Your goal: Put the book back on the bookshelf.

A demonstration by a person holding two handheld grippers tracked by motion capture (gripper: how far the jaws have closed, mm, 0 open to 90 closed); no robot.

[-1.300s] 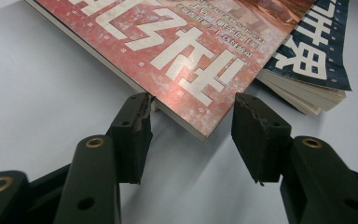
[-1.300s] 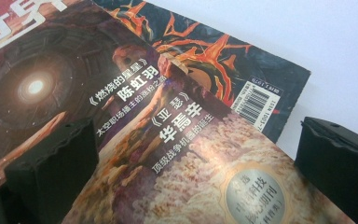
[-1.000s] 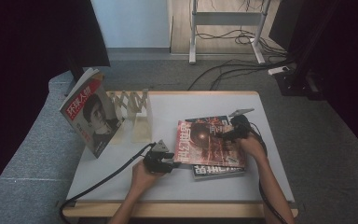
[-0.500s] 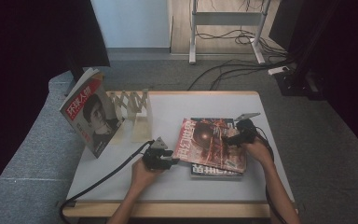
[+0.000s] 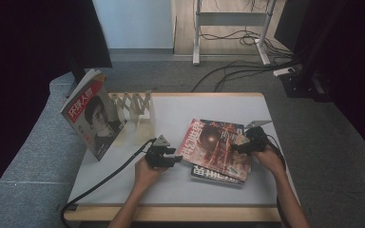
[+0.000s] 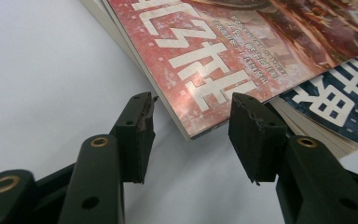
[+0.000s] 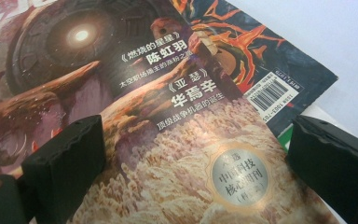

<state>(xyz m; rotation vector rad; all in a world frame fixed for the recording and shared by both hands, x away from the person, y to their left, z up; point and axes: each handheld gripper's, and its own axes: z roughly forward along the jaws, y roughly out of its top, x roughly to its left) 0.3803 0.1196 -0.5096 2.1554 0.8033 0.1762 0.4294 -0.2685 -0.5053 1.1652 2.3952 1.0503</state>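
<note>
At the far left of the white table (image 5: 180, 185), a magazine with a portrait cover (image 5: 93, 119) stands upright, propped against a folding wooden rack (image 5: 135, 110) beside it. Moving right, the left gripper (image 5: 175, 158) sits low on the table in the person's left hand (image 5: 146, 172), its cable trailing off toward the near left corner. Its jaws stand apart, holding nothing. In the left gripper view, the near left corner of the red magazine (image 6: 242, 51) lies right in front of the gap between those jaws, just short of them, with the pads (image 6: 139, 130) either side of it and not touching.

The red magazine (image 5: 214, 148) lies flat and slightly turned on top of a small stack; a blue-covered magazine (image 5: 209, 174) pokes out beneath its near edge, and another dark cover (image 7: 261, 70) shows at its far side in the right gripper view.

On the right, the right gripper (image 5: 241, 146) rests at the red magazine's right edge. Its jaws are spread wide, and in its own view the cover lies below and between them, unclamped.
</note>
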